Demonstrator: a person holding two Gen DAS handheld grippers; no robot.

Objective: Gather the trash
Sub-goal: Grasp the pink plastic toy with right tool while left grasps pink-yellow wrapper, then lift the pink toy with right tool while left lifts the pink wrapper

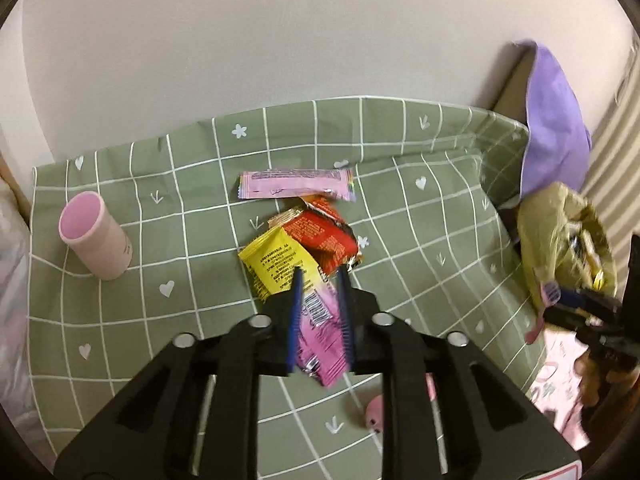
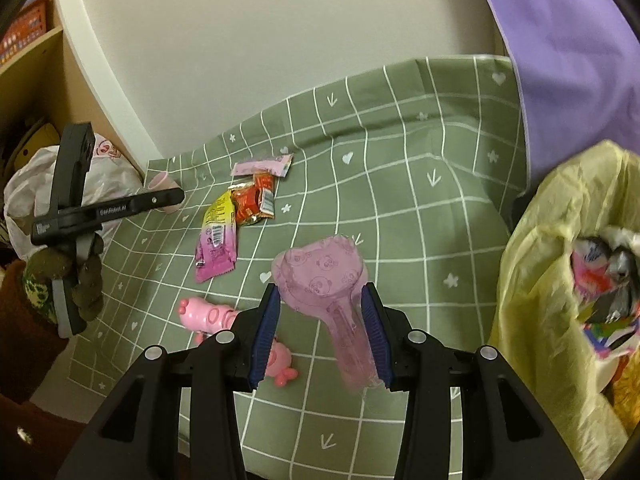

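Note:
My left gripper (image 1: 320, 276) hangs over a yellow-and-pink wrapper (image 1: 280, 264); the wrapper's pink end lies between the parted jaws, which stand open around it. A red wrapper (image 1: 326, 240) and a long pink wrapper (image 1: 296, 184) lie just beyond on the green checked cloth (image 1: 420, 240). My right gripper (image 2: 320, 292) is open around a pink translucent spoon-shaped wrapper (image 2: 324, 276), which leans on the right finger. The same wrappers (image 2: 218, 236) show to its left. A yellow trash bag (image 2: 560, 260) with trash inside stands at the right.
A pink cup (image 1: 94, 236) stands at the cloth's left. A pink toy (image 2: 208, 316) lies near the front edge. A purple cloth (image 1: 552, 128) hangs at the right. A white wall backs the table. A wooden shelf (image 2: 36, 64) and white bag (image 2: 36, 184) are on the left.

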